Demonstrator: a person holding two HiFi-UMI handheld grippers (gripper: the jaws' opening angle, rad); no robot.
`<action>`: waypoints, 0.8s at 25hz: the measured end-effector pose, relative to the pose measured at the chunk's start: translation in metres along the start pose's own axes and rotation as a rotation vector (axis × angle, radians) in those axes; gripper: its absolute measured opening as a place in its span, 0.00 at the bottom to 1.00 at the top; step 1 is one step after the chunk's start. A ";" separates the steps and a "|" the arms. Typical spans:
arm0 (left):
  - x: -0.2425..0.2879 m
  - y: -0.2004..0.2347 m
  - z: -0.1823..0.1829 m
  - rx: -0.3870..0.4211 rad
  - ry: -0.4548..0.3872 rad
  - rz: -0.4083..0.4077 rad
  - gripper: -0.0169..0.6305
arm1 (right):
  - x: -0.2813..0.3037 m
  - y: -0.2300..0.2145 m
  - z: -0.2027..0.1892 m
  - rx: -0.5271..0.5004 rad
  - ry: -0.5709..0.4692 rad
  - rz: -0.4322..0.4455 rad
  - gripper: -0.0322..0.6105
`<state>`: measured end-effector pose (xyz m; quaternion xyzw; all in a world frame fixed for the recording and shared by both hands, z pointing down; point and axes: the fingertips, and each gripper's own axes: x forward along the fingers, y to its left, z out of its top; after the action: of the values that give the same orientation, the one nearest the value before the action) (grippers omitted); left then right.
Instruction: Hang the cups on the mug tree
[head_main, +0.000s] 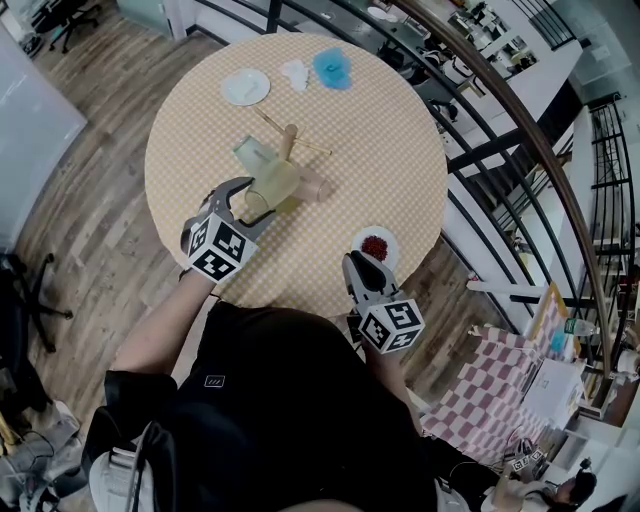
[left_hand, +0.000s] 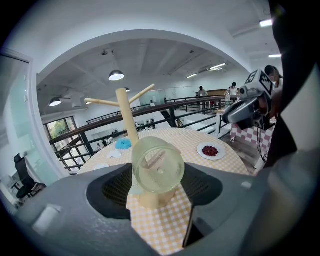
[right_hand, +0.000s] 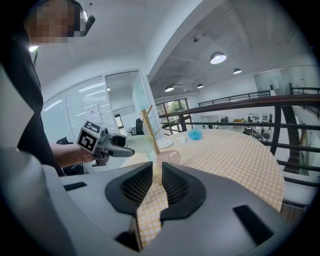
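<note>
Two tongs are mine. My left gripper (head_main: 257, 203) is clamped on a pale yellow cup (left_hand: 158, 165), which lies on its side just beside the wooden mug tree (left_hand: 127, 117) on the round table (head_main: 400, 150). My right gripper (right_hand: 157, 172) is empty, its jaws a narrow slit apart, near a small plate (head_main: 389, 237) of red bits.

Our left gripper (head_main: 258, 203) points toward 1 o'clock and is tipped below level. Its jaws are spread wide and clamped on a cup (head_main: 277, 184). The left forearm (head_main: 165, 322) trails toward 7 o'clock. Our right gripper (head_main: 359, 263) points toward 11 o'clock, jaws a narrow slit apart, nothing between.
</note>
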<state>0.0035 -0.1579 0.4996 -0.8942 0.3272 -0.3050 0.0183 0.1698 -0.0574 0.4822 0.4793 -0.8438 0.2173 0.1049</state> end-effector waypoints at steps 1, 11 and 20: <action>0.000 0.000 -0.001 -0.002 -0.001 0.000 0.49 | 0.000 0.000 0.000 0.001 0.001 0.000 0.15; 0.000 -0.002 -0.003 -0.012 -0.009 0.003 0.49 | 0.000 0.001 -0.006 0.003 0.008 -0.001 0.15; -0.010 -0.001 0.006 -0.021 -0.067 0.020 0.49 | 0.003 0.005 -0.006 0.002 0.013 0.007 0.15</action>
<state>0.0009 -0.1520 0.4897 -0.9006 0.3387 -0.2712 0.0229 0.1636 -0.0542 0.4875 0.4753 -0.8445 0.2215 0.1090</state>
